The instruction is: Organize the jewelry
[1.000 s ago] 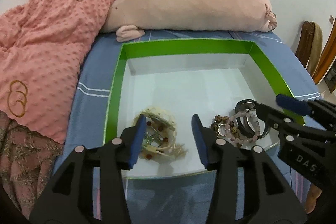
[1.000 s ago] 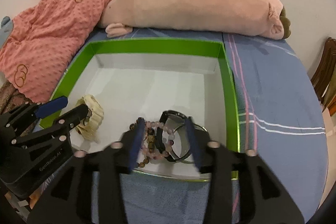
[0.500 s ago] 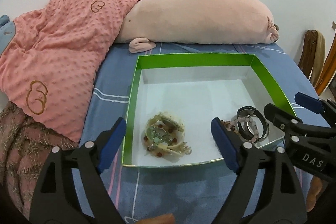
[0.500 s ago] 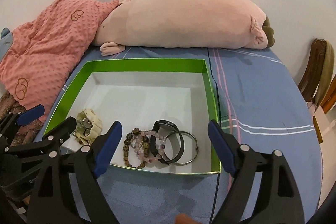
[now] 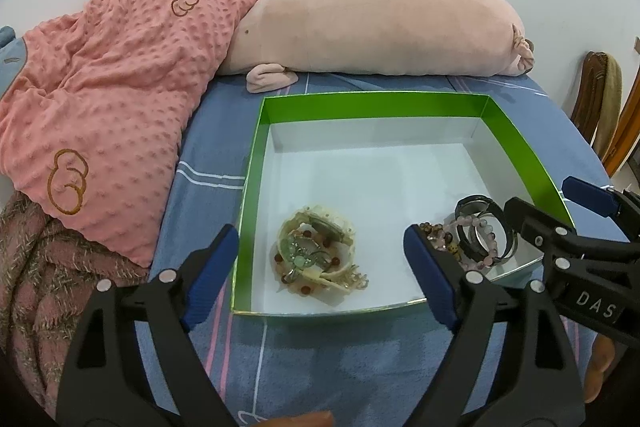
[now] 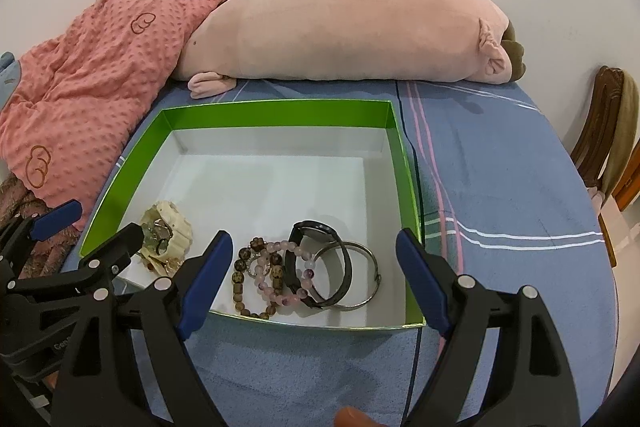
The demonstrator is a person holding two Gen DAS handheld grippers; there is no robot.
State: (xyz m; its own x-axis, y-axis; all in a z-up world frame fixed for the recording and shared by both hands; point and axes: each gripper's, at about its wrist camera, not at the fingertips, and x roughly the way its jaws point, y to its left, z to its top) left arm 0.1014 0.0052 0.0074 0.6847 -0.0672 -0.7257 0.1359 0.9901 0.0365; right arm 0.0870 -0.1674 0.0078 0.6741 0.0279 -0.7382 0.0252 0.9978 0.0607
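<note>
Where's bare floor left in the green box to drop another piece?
Free: the back half of the green box, from the far wall to the jewelry, and a narrow strip between the cream pile and the beaded bracelets. Crowded: the near edge, with the cream pile at the near-left and bracelets, black watch and silver bangle overlapping at the near-right.

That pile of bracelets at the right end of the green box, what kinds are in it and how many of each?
Bead bracelets: 2, brown and pink
Black watch: 1
Metal bangle: 1
Total: 4, touching and overlapping inside the box.
</note>
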